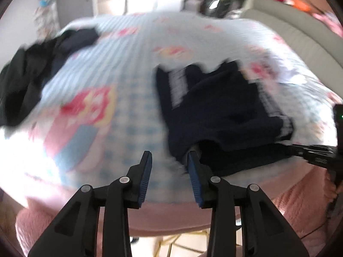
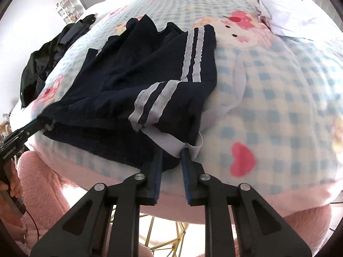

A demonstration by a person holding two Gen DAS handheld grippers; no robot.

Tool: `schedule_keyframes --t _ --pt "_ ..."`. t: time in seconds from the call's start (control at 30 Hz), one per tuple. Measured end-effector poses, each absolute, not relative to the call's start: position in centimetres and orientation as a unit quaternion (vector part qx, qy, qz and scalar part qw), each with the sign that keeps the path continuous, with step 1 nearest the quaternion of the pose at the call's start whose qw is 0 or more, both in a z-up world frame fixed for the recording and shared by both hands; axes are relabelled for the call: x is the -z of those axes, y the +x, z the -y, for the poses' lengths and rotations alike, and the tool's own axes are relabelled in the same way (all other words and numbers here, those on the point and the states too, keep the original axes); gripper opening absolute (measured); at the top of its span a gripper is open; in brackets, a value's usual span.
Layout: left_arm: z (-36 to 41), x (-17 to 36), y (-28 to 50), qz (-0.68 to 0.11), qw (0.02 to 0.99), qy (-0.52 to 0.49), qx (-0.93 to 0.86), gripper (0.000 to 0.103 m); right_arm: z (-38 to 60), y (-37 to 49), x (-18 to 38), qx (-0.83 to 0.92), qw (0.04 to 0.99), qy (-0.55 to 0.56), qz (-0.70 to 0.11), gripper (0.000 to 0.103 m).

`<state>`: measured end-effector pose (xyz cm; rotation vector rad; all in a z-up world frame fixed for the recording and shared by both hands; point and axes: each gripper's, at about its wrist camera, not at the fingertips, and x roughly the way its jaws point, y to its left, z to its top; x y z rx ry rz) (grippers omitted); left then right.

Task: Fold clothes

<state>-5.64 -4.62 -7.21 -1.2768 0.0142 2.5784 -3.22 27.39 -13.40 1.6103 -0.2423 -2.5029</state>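
Note:
A navy garment (image 2: 133, 68) with white double stripes lies partly folded on the checked blanket (image 2: 278, 90). My right gripper (image 2: 171, 153) sits at its near edge. Its fingertips are tucked under the white hem band (image 2: 171, 143) and pinch the cloth there. In the blurred left wrist view the same navy garment (image 1: 214, 107) lies to the right. My left gripper (image 1: 169, 157) stands open over the blanket (image 1: 128, 111) with nothing between its pads; its right finger (image 1: 194, 167) touches the garment's near-left corner. The left gripper (image 2: 40, 124) also shows at that corner in the right wrist view.
A black clothes pile (image 2: 40, 64) lies at the blanket's left side, and a white garment (image 2: 285, 15) at the far right. A pink fluffy cover (image 2: 42, 184) borders the near edge, with a gold wire frame (image 2: 163, 231) below. A grey sofa (image 1: 295, 21) stands behind.

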Motion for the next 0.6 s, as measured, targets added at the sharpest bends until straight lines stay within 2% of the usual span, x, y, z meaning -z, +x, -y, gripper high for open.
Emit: schedule_keyframes --t 0.13,0.2,0.37,0.5,0.53,0.6 --pt "-0.4 6.5 -5.5 -0.042 0.185 -0.423 -0.886 0.036 -28.2 -2.3 12.5 0.840 0.101 0.520 0.117 0.015" --pt "-3.0 7.0 -5.6 -0.055 0.219 -0.431 -0.874 0.036 -28.3 -1.7 12.3 0.850 0.088 0.510 0.102 0.011" --pt "-7.0 8.5 -5.6 -0.049 0.290 -0.461 -0.837 0.036 -28.9 0.0 11.1 0.863 0.071 0.485 0.123 0.010" --pt "-10.3 10.0 -6.4 -0.079 0.285 -0.478 -0.827 0.036 -29.8 0.7 11.0 0.861 0.083 0.484 0.132 0.011" --pt "-10.6 10.3 -6.7 -0.077 0.283 -0.483 -0.825 0.036 -30.0 1.1 10.6 0.862 0.093 0.481 0.131 0.012" --pt "-11.1 10.8 -7.3 -0.079 0.267 -0.495 -0.823 0.036 -29.4 1.0 10.0 0.864 0.121 0.474 0.120 0.024"
